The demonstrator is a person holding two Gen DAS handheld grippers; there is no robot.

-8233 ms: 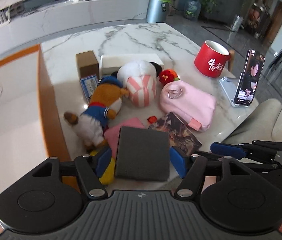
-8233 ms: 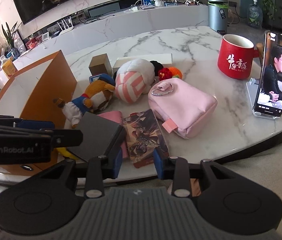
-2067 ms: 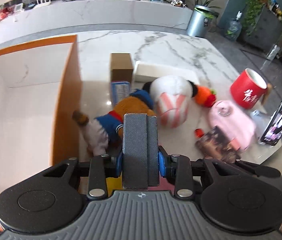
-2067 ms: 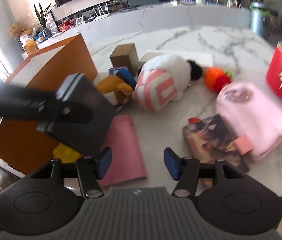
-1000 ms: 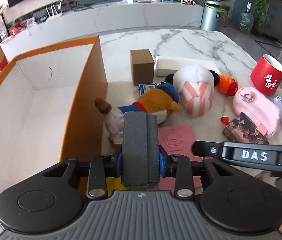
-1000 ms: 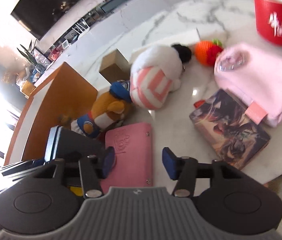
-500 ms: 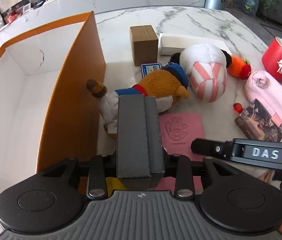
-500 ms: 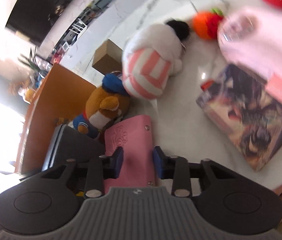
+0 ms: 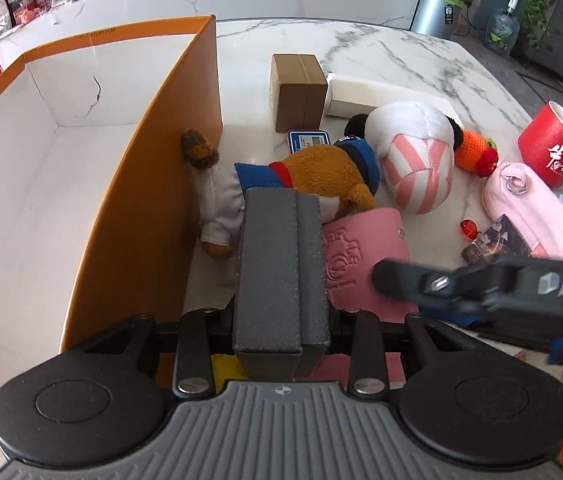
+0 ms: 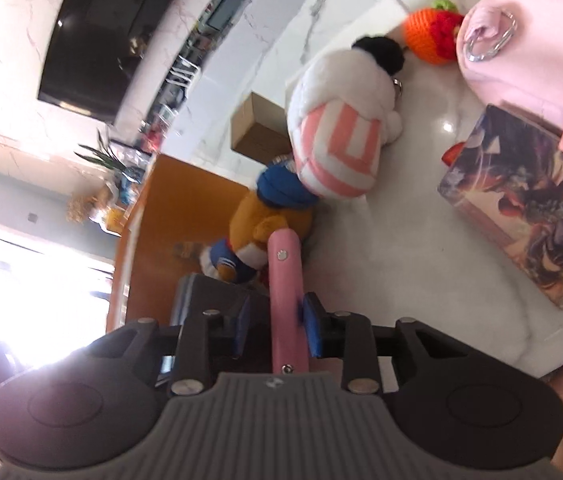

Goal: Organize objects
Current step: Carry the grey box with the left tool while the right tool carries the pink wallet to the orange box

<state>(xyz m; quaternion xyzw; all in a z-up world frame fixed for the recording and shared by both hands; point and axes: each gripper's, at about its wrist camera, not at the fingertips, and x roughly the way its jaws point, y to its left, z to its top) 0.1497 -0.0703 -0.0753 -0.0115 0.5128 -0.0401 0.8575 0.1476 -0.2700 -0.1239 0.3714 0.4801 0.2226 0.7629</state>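
Pink wallet [image 10: 284, 280], flat on the table half a second earlier, is now clamped edge-on by the right gripper [image 10: 277, 330], while the grey case [image 9: 281, 272] is kept clenched in the left gripper [image 9: 281, 320] beside the orange box [image 9: 169, 184], so both items are judged ready for boxing.

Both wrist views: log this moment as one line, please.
left gripper: shut on grey case | right gripper: shut on pink wallet edge | orange storage box: nothing visible inside | plush toys: on table

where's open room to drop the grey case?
Best: inside the orange box, its white floor bare. Also the marble beyond the cardboard box and white box. Crowded: plush duck, striped plush, pink pouch and book pack the near table.
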